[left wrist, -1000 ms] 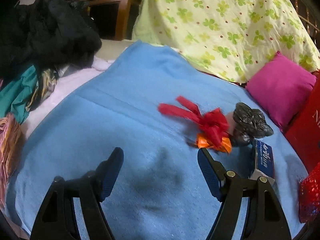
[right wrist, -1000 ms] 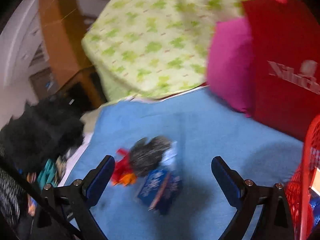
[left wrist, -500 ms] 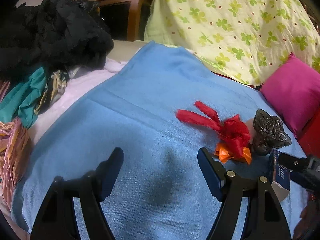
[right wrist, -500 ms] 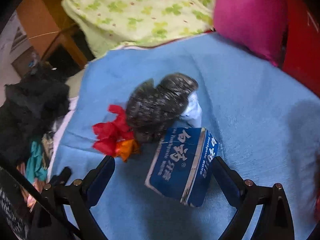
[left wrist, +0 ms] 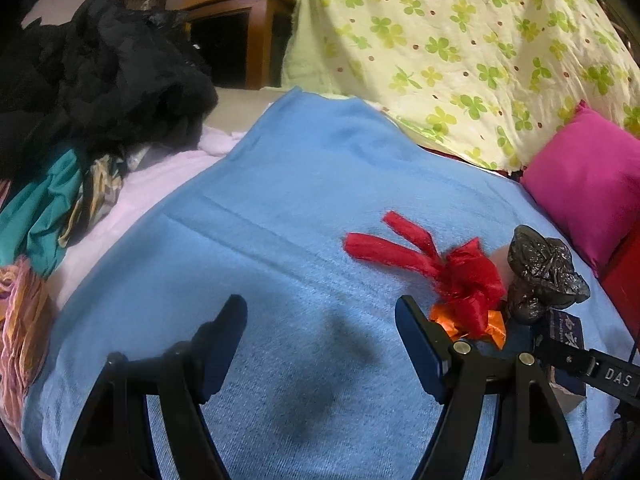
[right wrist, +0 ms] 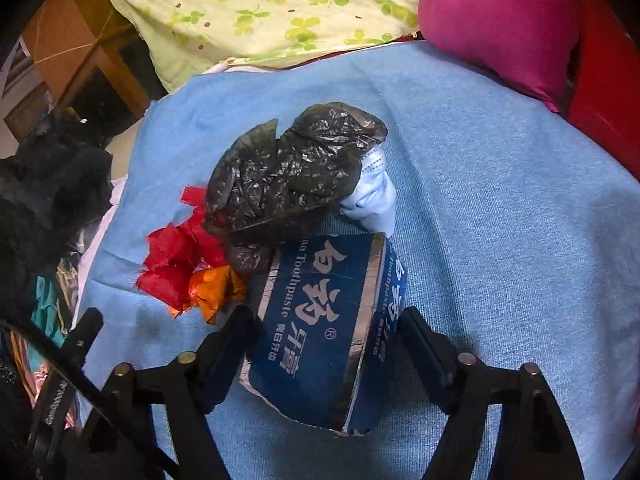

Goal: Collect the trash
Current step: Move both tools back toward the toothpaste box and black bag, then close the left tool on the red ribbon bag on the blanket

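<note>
The blue box (right wrist: 320, 344) lies on the blue blanket (right wrist: 500, 208), between the fingers of the right gripper (right wrist: 326, 344). These jaws have just been closing; the left pad seems to touch the box, the right one I cannot tell. Just beyond the box are a black bag (right wrist: 288, 176), red wrap (right wrist: 176, 256) and orange wrap (right wrist: 214, 290). The left gripper (left wrist: 320, 340) hangs spread over bare blanket, left of the pile. A pink pillow (right wrist: 500, 20) lies far right
</note>
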